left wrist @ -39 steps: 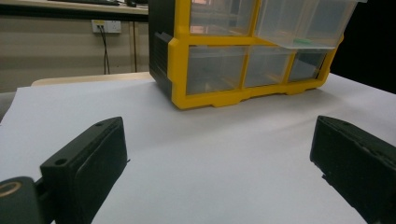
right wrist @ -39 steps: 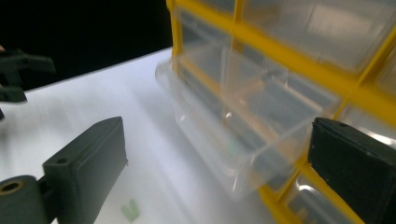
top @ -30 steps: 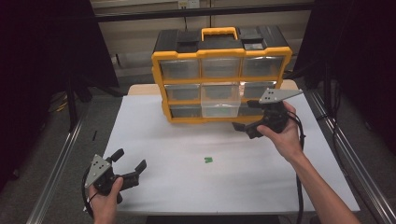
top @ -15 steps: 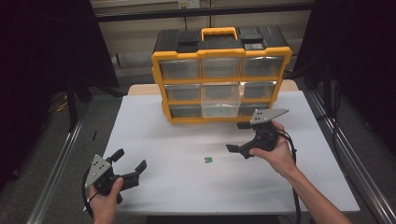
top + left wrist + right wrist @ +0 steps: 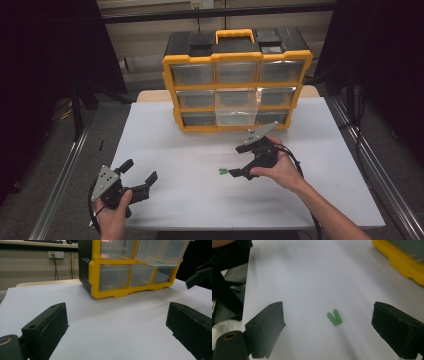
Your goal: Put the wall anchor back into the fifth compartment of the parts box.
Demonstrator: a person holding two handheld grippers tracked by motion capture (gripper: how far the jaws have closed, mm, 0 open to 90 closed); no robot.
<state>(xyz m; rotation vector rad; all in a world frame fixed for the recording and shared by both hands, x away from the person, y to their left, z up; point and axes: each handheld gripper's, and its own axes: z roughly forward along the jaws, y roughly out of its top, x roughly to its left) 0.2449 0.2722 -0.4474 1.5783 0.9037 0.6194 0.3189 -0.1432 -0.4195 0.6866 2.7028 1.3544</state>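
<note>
— Grippers first: how did the two stand?

— The right gripper [image 5: 239,168] was tipped down over the white table [image 5: 190,150], near its middle and somewhat toward the right edge. Its jaws were wide but had just been closing a little, with nothing pressed between them. The small green piece [image 5: 334,317] lay flat on the table between the jaw tips in the right gripper view, touching neither. From above, that piece [image 5: 223,171] sat just beside the gripper's tips. I judged the gripper had been brought low and straddling so the jaws could close on the piece from both sides.

— And the other one?

— The left gripper [image 5: 136,176] was held near the front left corner of the table, jaws spread wide and empty, well apart from the work. It looked parked out of the way.

— What about the box?

— A yellow drawer box [image 5: 235,80] stood at the back edge of the table. Its middle drawer [image 5: 236,107] was pulled out and hanging open, probably so the piece could go in. The left gripper view showed a strip of green inside that drawer [image 5: 162,255]; what it was I could not tell. The other drawers were shut, and I could not make out anything in them.
</note>
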